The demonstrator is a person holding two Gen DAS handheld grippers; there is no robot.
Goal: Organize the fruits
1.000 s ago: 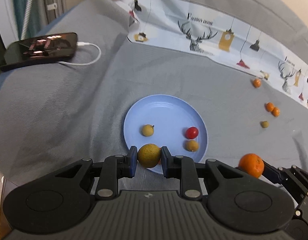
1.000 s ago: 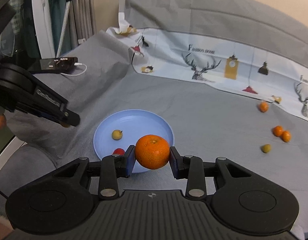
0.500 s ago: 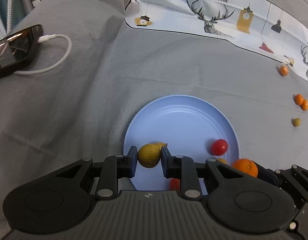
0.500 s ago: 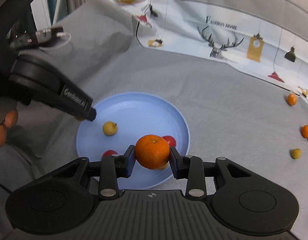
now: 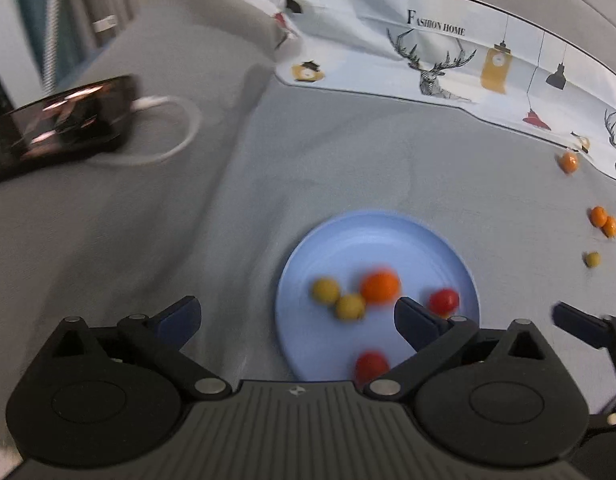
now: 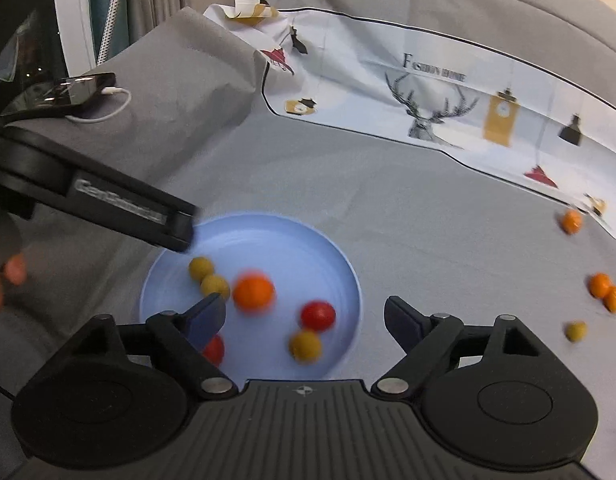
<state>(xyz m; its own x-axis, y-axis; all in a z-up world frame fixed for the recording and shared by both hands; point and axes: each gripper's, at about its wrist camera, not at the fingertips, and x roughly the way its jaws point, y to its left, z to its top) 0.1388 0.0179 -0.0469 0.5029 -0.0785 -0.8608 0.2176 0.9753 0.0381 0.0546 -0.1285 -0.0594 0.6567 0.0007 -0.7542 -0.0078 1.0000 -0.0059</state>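
Blue plate already holds six fruits; four more lie on the grey bed cover as left tongs and right tongs spread, both empty.

A round pale-blue plastic plate lies flat on the grey cloth and holds six fruits. A blurred orange mandarin sits near its middle, touching a small yellow-green round fruit, which in turn touches a second yellow-green fruit nearer the plate's left rim. A glossy red cherry tomato lies to the right, just beside a third yellowish fruit near the front rim. Another red tomato sits at the front left, partly hidden. Off the plate, well to the right on the cloth, lie a lone small orange fruit, a touching pair of small orange fruits and one small yellow-green fruit.
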